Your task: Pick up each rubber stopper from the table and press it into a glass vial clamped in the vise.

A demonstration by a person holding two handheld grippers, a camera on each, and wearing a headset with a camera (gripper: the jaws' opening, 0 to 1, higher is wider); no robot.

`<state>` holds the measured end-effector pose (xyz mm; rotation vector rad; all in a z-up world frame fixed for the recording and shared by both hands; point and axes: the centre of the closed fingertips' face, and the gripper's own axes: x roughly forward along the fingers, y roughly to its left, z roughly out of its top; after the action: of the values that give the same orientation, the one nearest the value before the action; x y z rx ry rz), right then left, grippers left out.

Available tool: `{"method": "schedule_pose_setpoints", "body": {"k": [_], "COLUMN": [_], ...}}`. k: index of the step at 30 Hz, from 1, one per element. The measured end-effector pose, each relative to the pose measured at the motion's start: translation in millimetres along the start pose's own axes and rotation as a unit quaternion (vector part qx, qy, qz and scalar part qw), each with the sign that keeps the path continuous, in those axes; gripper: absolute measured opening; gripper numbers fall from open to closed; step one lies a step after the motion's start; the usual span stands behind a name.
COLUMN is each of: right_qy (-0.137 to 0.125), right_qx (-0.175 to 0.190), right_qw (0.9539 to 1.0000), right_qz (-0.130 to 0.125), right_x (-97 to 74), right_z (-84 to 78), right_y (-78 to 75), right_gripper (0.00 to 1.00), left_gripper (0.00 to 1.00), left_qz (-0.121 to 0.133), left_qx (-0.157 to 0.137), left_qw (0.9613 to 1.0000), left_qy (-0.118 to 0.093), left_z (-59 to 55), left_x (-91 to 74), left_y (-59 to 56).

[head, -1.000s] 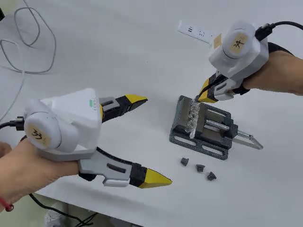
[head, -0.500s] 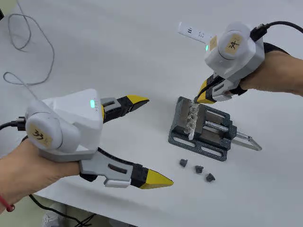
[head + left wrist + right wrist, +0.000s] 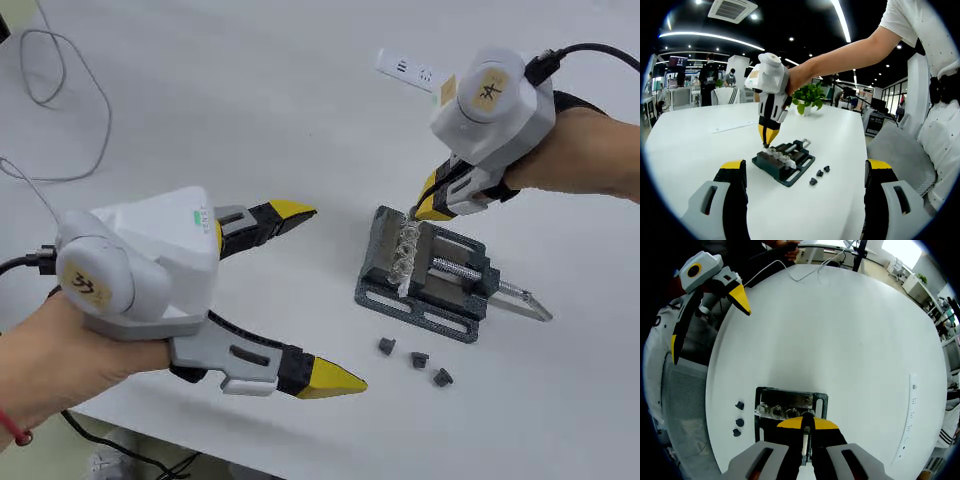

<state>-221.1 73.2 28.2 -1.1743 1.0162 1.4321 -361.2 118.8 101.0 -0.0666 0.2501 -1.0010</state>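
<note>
Two tongs [image 3: 325,295] [image 3: 425,209], three stoppers [image 3: 419,358], one vise [image 3: 381,242]

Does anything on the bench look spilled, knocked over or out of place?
Nothing stands out. The clear glass vials stand in a row in the dark metal vise, and three dark rubber stoppers lie beside it.

the table [image 3: 250,120] is plain white. the left gripper [image 3: 322,295] and the right gripper [image 3: 425,208] have white shells, grey and black jaws, yellow tips and tan labels with dark writing. the vise [image 3: 440,290] is dark grey with a silver screw, the vials [image 3: 405,252] are clear and the rubber stoppers [image 3: 417,358] are dark grey. the power strip [image 3: 410,70] is white, the cable [image 3: 70,100] pale grey, and the shirt [image 3: 925,30] white with fine dark dots.
</note>
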Motion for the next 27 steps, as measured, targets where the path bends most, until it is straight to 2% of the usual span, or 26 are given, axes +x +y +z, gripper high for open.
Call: {"method": "schedule_pose_setpoints", "body": {"k": [8, 15, 20, 27], "right_qy": [0.002, 0.008, 0.002, 0.016], "right_qx": [0.004, -0.011, 0.004, -0.011], "right_qw": [1.0000, 0.9999, 1.0000, 0.9998], "right_qz": [0.001, -0.006, -0.008, -0.008], "right_x": [1.0, 1.2, 1.2, 1.4], "right_z": [-0.3, 0.2, -0.8, -0.3], "right_y": [0.5, 2.0, 1.1, 0.9], "right_gripper": [0.00, 0.00, 0.00, 0.00], "left_gripper": [0.98, 0.97, 0.97, 0.98], "left_qz": [0.002, 0.003, 0.002, 0.001], "left_qx": [-0.002, -0.002, -0.001, 0.000], "left_qw": [1.0000, 1.0000, 1.0000, 1.0000], "left_qy": [-0.002, -0.005, -0.004, -0.006], "left_z": [1.0, 3.6, 3.2, 4.6], "left_x": [-0.4, -0.9, -0.9, 0.7], "left_y": [0.8, 1.5, 1.0, -0.2]}}
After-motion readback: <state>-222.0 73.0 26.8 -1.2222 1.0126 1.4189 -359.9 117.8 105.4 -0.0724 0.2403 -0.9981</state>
